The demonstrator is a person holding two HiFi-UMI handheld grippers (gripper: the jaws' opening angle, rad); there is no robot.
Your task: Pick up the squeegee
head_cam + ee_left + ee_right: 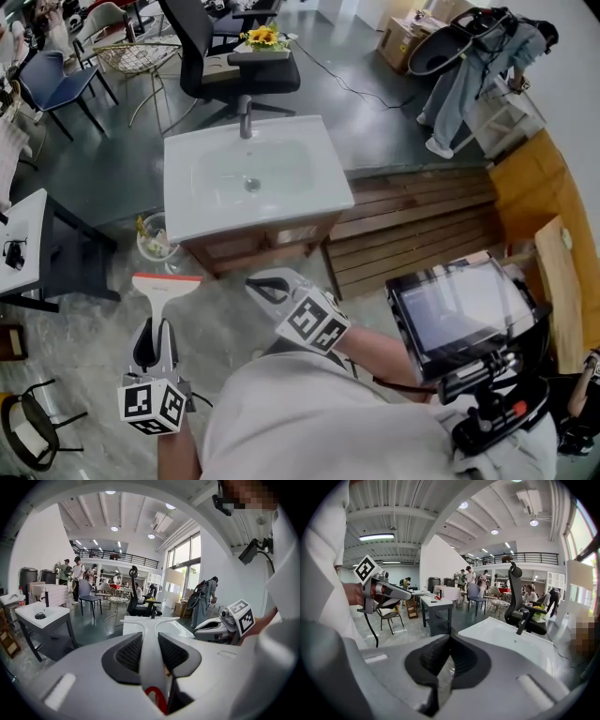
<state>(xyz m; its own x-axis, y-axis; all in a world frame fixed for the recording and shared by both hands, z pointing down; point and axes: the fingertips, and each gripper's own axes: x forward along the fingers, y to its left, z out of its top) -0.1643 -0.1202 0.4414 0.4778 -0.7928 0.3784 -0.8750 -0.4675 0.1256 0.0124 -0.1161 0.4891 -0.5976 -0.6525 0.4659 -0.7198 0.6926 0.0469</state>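
The squeegee [167,285] has a white handle and a white head with an orange blade edge. My left gripper [156,330] is shut on its handle and holds it up over the floor, in front of the sink cabinet's left corner. In the left gripper view the white handle [151,658] runs up between the two black pads to the T-shaped head [150,619]. My right gripper [260,284] hovers to the right of it, shut with nothing between its jaws. The right gripper view shows its pads [436,656] meeting, with the left gripper [382,590] off to the left.
A white washbasin [187,211] with a faucet [245,120] stands on a wooden cabinet just ahead. A clear bowl [153,240] sits on the floor by its left corner. Wooden decking [412,220] lies to the right, a white table [23,239] to the left, an office chair [225,56] behind.
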